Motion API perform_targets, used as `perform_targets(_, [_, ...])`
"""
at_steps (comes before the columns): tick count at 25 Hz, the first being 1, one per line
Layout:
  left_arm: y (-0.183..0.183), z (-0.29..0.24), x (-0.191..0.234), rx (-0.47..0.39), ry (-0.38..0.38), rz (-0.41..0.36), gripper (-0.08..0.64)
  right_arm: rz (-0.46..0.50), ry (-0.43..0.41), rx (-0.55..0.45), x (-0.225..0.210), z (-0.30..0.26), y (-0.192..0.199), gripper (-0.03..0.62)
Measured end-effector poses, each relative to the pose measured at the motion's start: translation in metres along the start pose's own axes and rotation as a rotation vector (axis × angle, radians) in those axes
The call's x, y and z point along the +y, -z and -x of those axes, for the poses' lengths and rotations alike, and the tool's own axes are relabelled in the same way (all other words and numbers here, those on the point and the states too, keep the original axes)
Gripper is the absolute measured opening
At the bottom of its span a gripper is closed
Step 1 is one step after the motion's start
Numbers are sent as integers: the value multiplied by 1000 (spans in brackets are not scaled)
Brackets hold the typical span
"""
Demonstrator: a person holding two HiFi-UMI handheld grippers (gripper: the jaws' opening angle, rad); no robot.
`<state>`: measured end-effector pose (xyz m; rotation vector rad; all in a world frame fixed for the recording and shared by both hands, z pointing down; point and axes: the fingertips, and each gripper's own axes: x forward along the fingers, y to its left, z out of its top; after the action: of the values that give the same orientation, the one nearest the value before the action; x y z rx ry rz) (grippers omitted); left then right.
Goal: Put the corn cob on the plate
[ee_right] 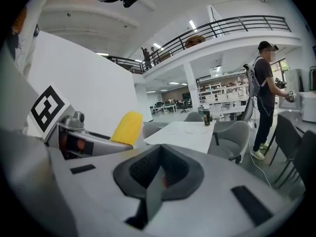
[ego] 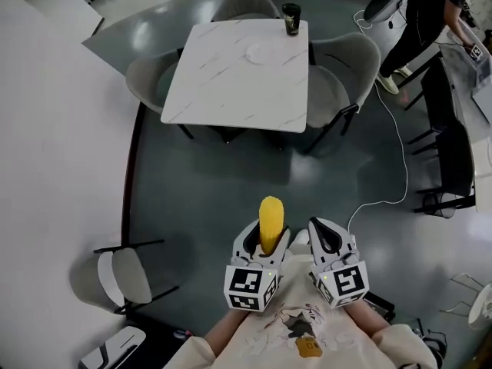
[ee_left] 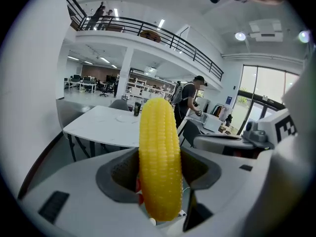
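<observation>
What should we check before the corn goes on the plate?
1. Is the corn cob held in the left hand-held gripper? Ok.
2. Is the right hand-held gripper empty, jaws together? Ok.
3. Is the plate in sight on the table? Ok.
4. Is the plate close enough to reach? Not ok, the table stands far ahead.
5. Is the black cup apart from the plate? Ok.
6. Is the grip firm enough? Cannot tell.

left hand-held gripper [ego: 267,235]: holds corn cob [ego: 270,217] | plate [ego: 265,52]: on white table [ego: 223,91], well apart
</observation>
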<state>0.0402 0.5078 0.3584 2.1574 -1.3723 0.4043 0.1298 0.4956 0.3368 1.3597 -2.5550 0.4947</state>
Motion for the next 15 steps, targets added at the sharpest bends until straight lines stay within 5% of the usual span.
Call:
perform_targets(7, [13, -8, -10, 17, -19, 27, 253, -67, -41, 3, -15, 0, 3, -3])
perform_targets(15, [-12, -39, 16, 42, -10, 35, 253, -77, -26, 30, -30, -38, -6, -3])
